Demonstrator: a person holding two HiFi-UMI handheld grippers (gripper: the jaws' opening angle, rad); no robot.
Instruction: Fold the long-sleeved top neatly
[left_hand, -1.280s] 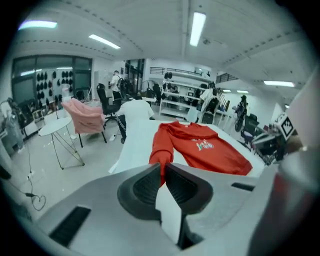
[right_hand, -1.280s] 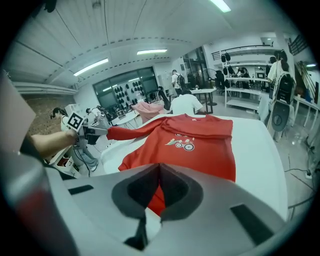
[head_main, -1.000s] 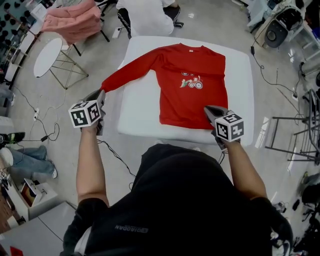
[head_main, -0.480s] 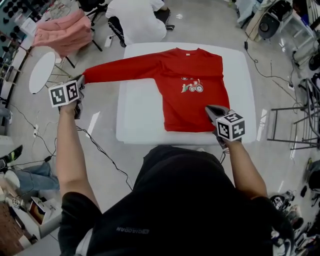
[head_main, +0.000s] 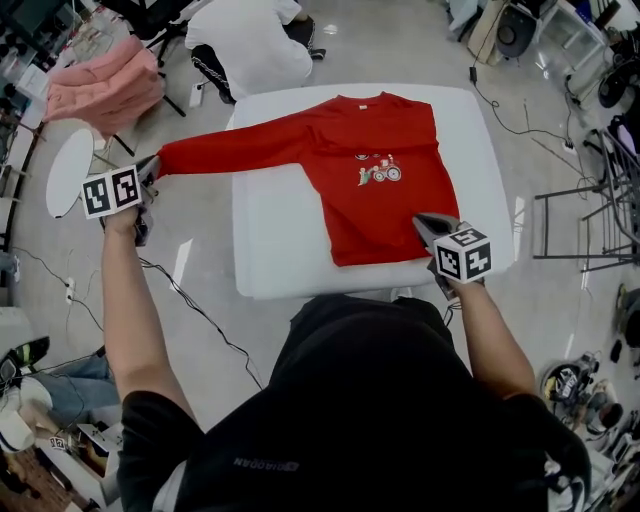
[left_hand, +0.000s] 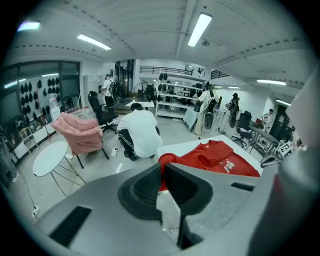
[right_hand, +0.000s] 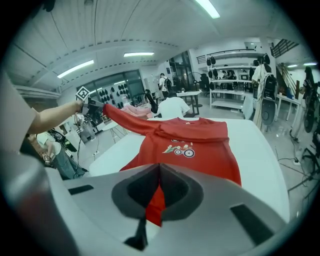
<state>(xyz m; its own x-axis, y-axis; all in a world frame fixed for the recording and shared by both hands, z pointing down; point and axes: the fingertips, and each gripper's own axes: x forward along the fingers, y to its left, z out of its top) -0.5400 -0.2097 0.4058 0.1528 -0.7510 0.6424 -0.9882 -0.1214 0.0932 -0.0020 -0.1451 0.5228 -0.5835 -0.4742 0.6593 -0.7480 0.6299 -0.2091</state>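
Across the white desk (head_main: 290, 250) lies the red long-sleeved top (head_main: 385, 190); right gripper (head_main: 422, 220) fingers pinch its hem at the near edge, left gripper (head_main: 150, 172) fingers clamp the cuff, sleeve stretched out past the left edge.

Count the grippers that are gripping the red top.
2. The left gripper pinches the outstretched sleeve past the table; the right gripper clamps the near hem.
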